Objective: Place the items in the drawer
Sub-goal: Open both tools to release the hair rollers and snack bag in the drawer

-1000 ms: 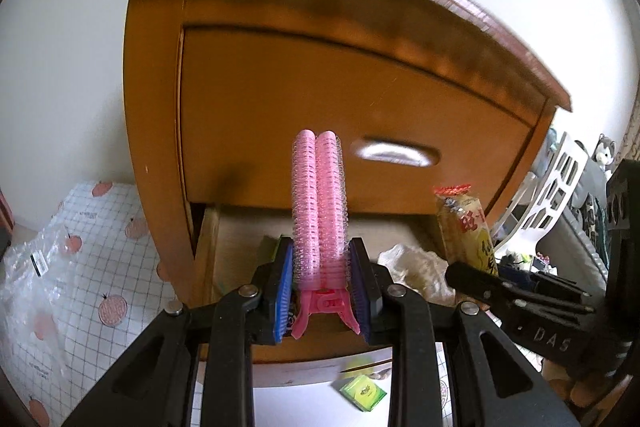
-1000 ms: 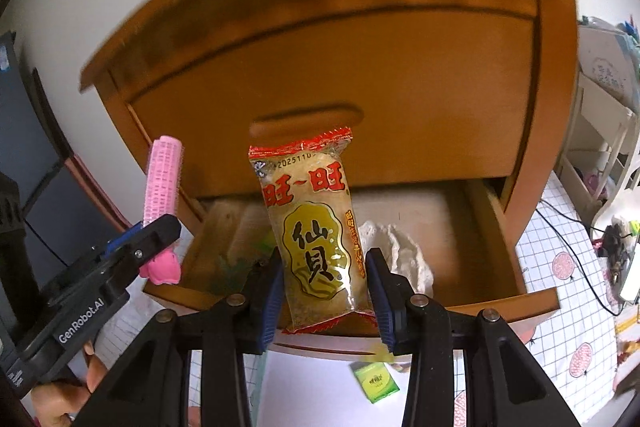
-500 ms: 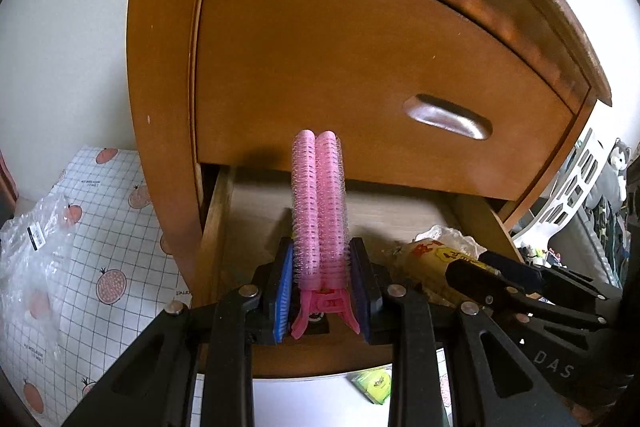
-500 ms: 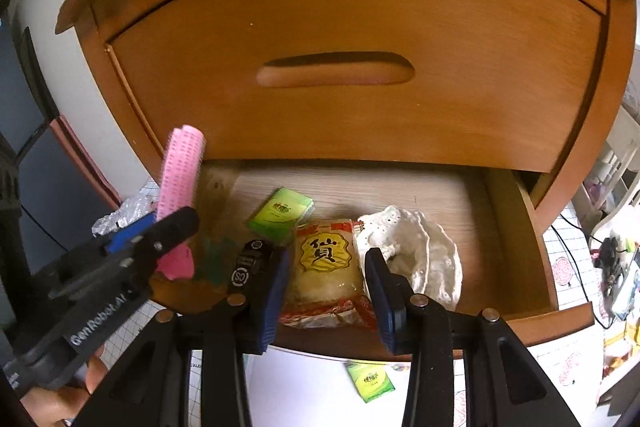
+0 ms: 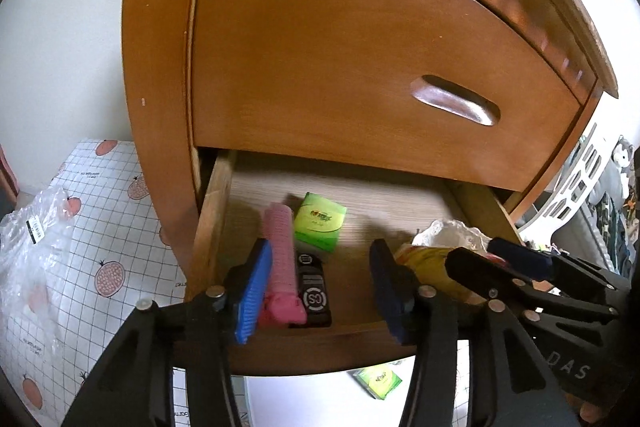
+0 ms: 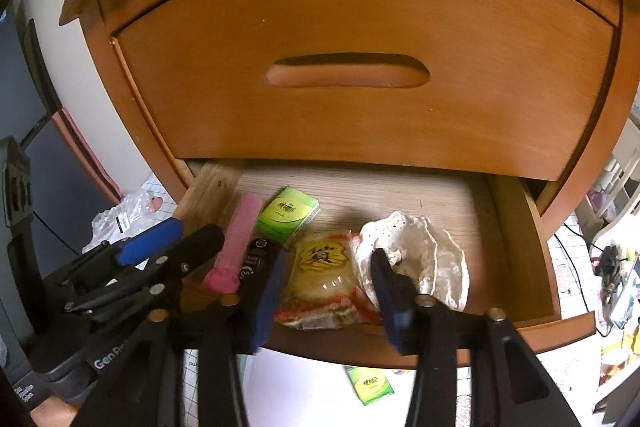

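Pink hair roller (image 5: pixel 280 251) lying in drawer (image 5: pixel 208 227), long axis 12 to 6, hugging 9 o'clock pad of left gripper (image 5: pixel 320 287); jaws opening, released.

Pink hair roller (image 5: pixel 280 251) and yellow snack packet (image 6: pixel 324 279) flat in open wooden drawer (image 6: pixel 516 247).

Crumpled plastic bag (image 5: pixel 36 239) on checked fruit-print sheet (image 5: pixel 108 227).

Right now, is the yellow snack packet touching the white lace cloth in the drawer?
Touching: the right wrist view shows the yellow snack packet lying with its right edge against the white lace cloth, no gap between.
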Demonstrator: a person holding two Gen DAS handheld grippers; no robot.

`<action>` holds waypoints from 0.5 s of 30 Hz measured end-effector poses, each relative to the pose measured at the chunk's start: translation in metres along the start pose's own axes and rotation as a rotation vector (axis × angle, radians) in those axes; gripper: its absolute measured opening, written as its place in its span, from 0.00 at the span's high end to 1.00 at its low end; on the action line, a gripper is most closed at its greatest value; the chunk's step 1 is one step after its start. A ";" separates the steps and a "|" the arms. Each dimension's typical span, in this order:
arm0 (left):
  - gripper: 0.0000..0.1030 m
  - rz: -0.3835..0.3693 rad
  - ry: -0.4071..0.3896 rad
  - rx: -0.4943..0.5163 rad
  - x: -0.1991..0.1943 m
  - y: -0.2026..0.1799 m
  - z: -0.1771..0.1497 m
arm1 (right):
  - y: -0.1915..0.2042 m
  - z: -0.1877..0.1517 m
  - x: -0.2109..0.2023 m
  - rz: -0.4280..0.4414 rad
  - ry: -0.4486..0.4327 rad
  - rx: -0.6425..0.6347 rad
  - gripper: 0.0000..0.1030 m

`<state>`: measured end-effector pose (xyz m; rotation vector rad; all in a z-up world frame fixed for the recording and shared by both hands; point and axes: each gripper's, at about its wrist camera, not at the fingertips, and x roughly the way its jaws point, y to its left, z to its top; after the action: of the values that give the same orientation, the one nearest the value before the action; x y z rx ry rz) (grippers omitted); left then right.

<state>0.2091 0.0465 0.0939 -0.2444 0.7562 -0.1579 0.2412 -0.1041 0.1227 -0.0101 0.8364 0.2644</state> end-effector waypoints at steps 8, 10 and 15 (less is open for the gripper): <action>0.36 0.009 0.003 -0.016 0.001 0.005 -0.002 | -0.003 -0.003 0.001 -0.008 0.001 -0.001 0.37; 0.33 0.018 0.006 -0.018 0.002 0.005 -0.003 | -0.004 -0.003 0.002 -0.013 0.001 0.000 0.35; 0.26 0.041 0.002 -0.034 0.000 0.009 -0.003 | -0.008 -0.005 -0.001 -0.035 -0.005 0.005 0.23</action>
<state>0.2078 0.0548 0.0893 -0.2613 0.7656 -0.1063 0.2385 -0.1123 0.1197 -0.0192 0.8315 0.2296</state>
